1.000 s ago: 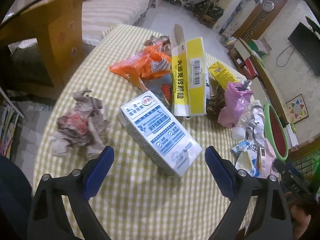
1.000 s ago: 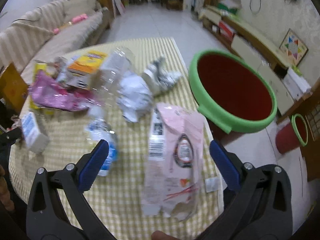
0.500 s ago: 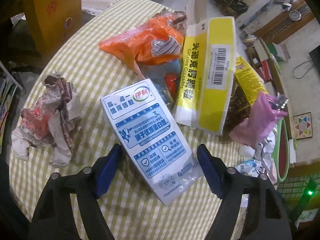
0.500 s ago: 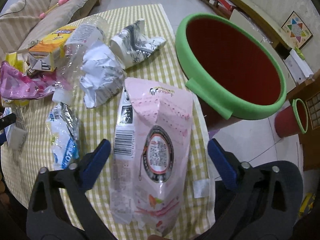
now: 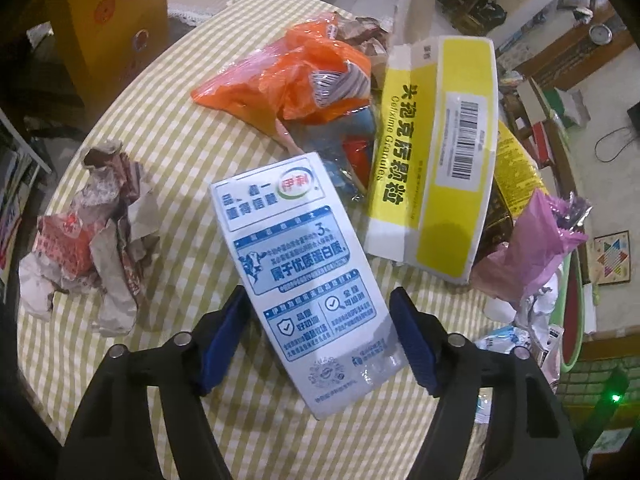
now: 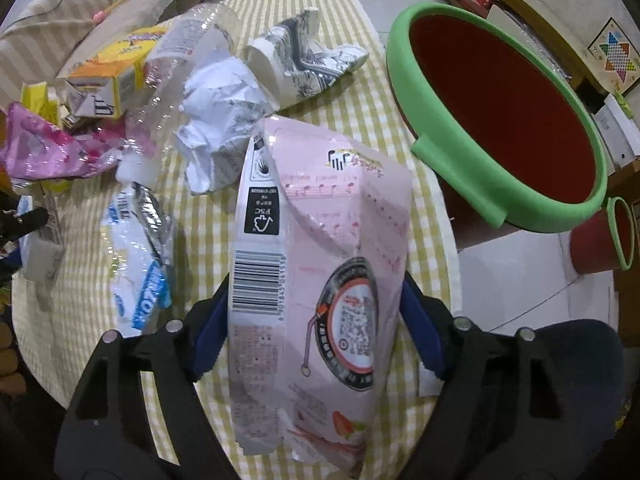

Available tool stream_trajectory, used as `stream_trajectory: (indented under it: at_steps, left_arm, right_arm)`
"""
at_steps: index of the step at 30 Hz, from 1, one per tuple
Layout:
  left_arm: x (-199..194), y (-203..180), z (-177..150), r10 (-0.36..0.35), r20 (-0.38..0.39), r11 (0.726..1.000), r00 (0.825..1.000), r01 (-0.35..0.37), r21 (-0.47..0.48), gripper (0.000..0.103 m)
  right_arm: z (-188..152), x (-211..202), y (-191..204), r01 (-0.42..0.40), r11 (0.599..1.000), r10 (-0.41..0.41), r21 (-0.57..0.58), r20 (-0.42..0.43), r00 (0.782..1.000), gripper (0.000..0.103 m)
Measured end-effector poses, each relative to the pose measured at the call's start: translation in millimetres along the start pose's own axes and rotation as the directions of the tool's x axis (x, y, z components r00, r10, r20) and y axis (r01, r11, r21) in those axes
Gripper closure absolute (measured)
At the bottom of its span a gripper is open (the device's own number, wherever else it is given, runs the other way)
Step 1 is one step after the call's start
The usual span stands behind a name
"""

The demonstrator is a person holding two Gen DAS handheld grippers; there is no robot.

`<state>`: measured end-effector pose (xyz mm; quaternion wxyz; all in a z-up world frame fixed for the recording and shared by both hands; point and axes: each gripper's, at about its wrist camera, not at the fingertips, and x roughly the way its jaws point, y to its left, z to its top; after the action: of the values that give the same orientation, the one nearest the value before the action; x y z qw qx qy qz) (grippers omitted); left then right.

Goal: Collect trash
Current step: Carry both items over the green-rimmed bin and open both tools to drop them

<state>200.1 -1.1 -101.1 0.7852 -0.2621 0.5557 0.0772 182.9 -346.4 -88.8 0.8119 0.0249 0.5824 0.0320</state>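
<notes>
On the checked tablecloth (image 5: 180,148) lies a white and blue milk carton (image 5: 288,248). My left gripper (image 5: 318,292) straddles its near half and its jaws are closing, the blue pads right at the carton's two long edges. In the right wrist view a pink drink pouch (image 6: 332,240) lies near the table's edge. My right gripper (image 6: 316,280) points down over it, jaws closing with the pouch between them. The pouch's bulge hides part of both pads. A green-rimmed red bin (image 6: 452,160) stands just beyond the table edge, right of the pouch.
Other trash lies around: crumpled brown paper (image 5: 88,236), an orange bag (image 5: 296,80), a yellow and white box (image 5: 440,160), a pink wrapper (image 5: 536,248), white crumpled paper (image 6: 216,120), a clear bottle (image 6: 172,80), a blue and white wrapper (image 6: 140,264). A smaller red bin (image 6: 604,240) stands on the floor.
Both grippers have come down closer to the table. Each one's jaws have narrowed from wide open to the sides of its item, the carton on the left and the pouch on the right.
</notes>
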Motion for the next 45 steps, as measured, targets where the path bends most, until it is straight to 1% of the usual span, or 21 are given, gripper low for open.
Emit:
stream_trajectory:
  at_steps: [4,11,15,16,22,24,27,30,32,35,39,40,42,44,45]
  left_arm:
    - [-4,3,-3,-0.036,-0.004,0.999,0.999,0.036,-0.003,0.044]
    - [-18,9,-11,-0.063,-0.006,0.998,0.998,0.063,0.021,0.046]
    - [-34,14,-19,-0.054,0.021,0.996,0.998,0.053,0.076,0.046]
    - [-41,16,-22,-0.050,0.029,0.995,0.998,0.047,0.093,0.046]
    - [-79,12,-29,-0.037,0.084,0.985,0.996,0.022,0.173,0.046]
    - [-90,8,-37,-0.045,0.106,0.979,0.993,0.023,0.201,0.046]
    - [-105,-8,-38,-0.069,0.134,0.967,0.989,0.034,0.253,0.046]
    - [-118,-29,-37,-0.132,0.140,0.949,0.981,0.084,0.305,0.046]
    - [-123,-43,-36,-0.161,0.139,0.936,0.977,0.107,0.335,0.046]
    - [-127,-70,-33,-0.215,0.126,0.909,0.968,0.151,0.389,0.046]
    - [-126,-110,-30,-0.276,0.087,0.863,0.957,0.207,0.460,0.046]
    - [-127,-125,-31,-0.297,0.075,0.846,0.952,0.226,0.482,0.046]
    - [-123,-147,-30,-0.314,0.054,0.826,0.948,0.245,0.507,0.046]
    - [-118,-174,-29,-0.340,0.015,0.799,0.940,0.281,0.531,0.046]
    - [-116,-183,-29,-0.348,0.000,0.792,0.938,0.294,0.535,0.046]
  right_arm:
    - [-3,-12,8,-0.010,1.000,0.010,-0.005,0.007,1.000,0.028]
    - [-6,-30,9,-0.020,1.000,0.021,-0.009,0.031,0.999,0.028]
    - [-7,-48,8,-0.025,1.000,0.025,-0.010,0.063,0.998,0.028]
    - [-7,-44,16,-0.026,1.000,0.027,-0.010,0.069,0.997,0.028]
    - [-8,-64,16,-0.070,0.998,0.070,-0.004,0.121,0.990,0.028]
    - [-6,-70,17,-0.087,0.996,0.086,-0.001,0.138,0.987,0.028]
    - [-3,-76,18,-0.106,0.994,0.104,0.003,0.162,0.981,0.028]
    - [5,-84,14,-0.116,0.993,0.114,0.000,0.195,0.974,0.028]
    - [11,-88,11,-0.120,0.993,0.117,0.004,0.210,0.971,0.028]
    - [23,-96,-4,-0.128,0.992,0.120,0.017,0.243,0.963,0.028]
    - [39,-105,-29,-0.114,0.993,0.098,0.038,0.282,0.954,0.029]
    - [44,-108,-38,-0.109,0.993,0.090,0.049,0.292,0.952,0.028]
    - [52,-110,-56,-0.105,0.992,0.079,0.069,0.305,0.949,0.028]
    - [61,-111,-78,-0.096,0.991,0.061,0.095,0.320,0.946,0.029]
    - [63,-111,-85,-0.093,0.990,0.054,0.104,0.323,0.945,0.028]
